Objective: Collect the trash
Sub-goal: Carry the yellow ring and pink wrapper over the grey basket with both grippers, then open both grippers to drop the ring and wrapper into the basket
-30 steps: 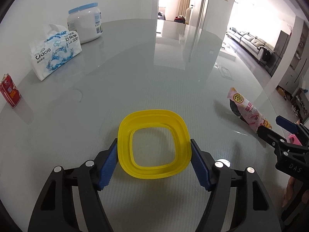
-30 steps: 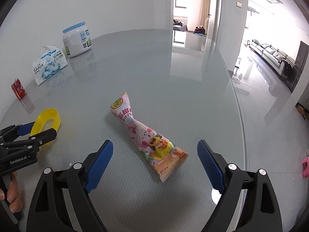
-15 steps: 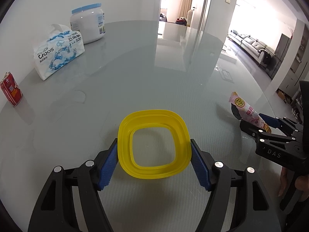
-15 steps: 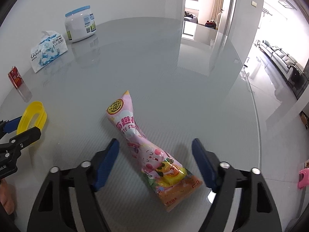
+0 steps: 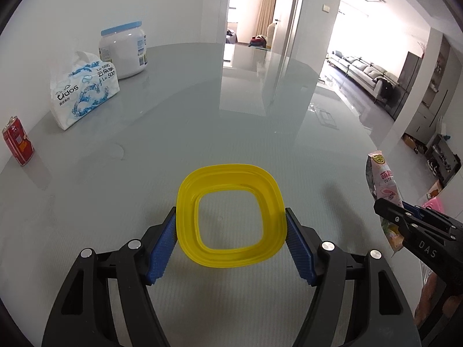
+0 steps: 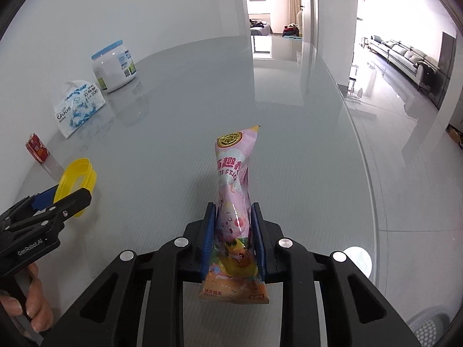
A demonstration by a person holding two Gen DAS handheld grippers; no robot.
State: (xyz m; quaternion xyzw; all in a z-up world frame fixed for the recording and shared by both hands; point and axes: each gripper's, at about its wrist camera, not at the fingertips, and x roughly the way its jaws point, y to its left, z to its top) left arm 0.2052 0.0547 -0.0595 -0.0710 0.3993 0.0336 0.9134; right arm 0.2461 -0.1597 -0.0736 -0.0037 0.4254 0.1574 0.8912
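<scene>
My right gripper [image 6: 233,238] is closing on the pink plastic snack packet [image 6: 234,202], apparently lifted now; my left gripper [image 5: 230,238] clamps the yellow squarish plastic ring [image 5: 230,217]; both ready for binning.

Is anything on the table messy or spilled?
A faint round ring mark dulls the glass table near the red carton; whether wet or dried is unclear. Otherwise nothing is spilled or tipped over.

— Left gripper [image 5: 231,247]: black forked arms, ridged blue pads [image 5: 162,248], silver round screws on the knuckles.
— Right gripper [image 6: 233,238]: same black frame, same blue pads, same silver screws.
— Markings?
— White lettering — "GenRobot.AI" on the left one's side, "DAS" on the right's.
</scene>
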